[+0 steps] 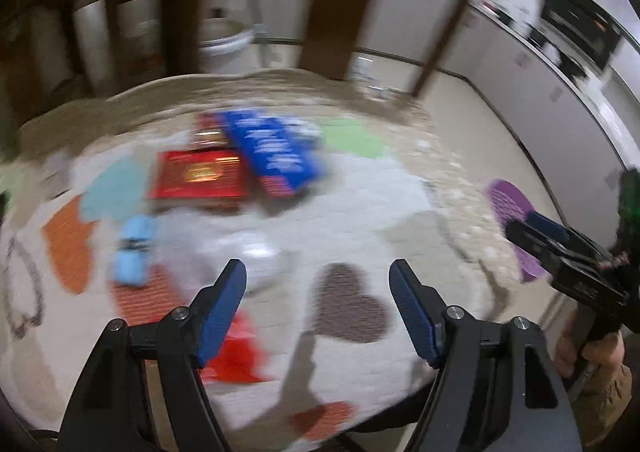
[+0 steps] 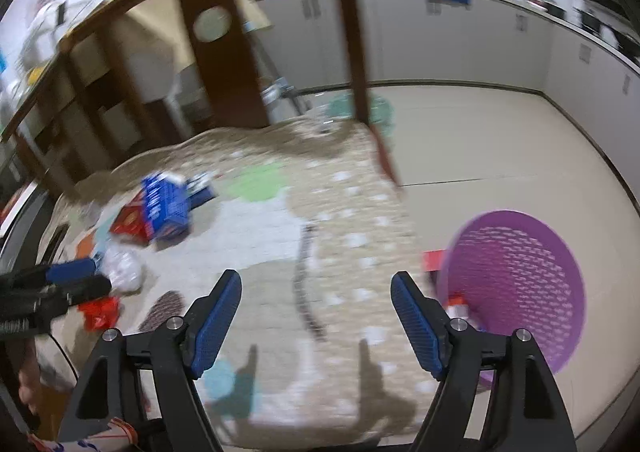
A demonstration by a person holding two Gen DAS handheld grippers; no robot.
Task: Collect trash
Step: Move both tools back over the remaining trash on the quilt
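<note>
Trash lies on a patterned rug [image 1: 360, 212]: a red box [image 1: 198, 176], a blue box [image 1: 276, 150], a light blue pack [image 1: 134, 248], a crumpled clear wrapper [image 1: 244, 252] and a red wrapper [image 1: 236, 356]. My left gripper [image 1: 318, 312] is open and empty above the rug, just short of the clear wrapper. My right gripper [image 2: 316, 320] is open and empty over the rug's right part. A purple mesh basket [image 2: 516, 292] lies to its right with some trash inside. The boxes [image 2: 160, 208], the clear wrapper [image 2: 124, 272] and the red wrapper [image 2: 98, 312] show at left in the right wrist view.
Dark wooden shelves [image 2: 100, 100] and posts [image 2: 352, 32] stand behind the rug. A white bucket [image 1: 226, 44] sits beyond it. Beige floor [image 2: 500, 140] and white cabinets [image 2: 440, 36] lie to the right. The views are motion-blurred.
</note>
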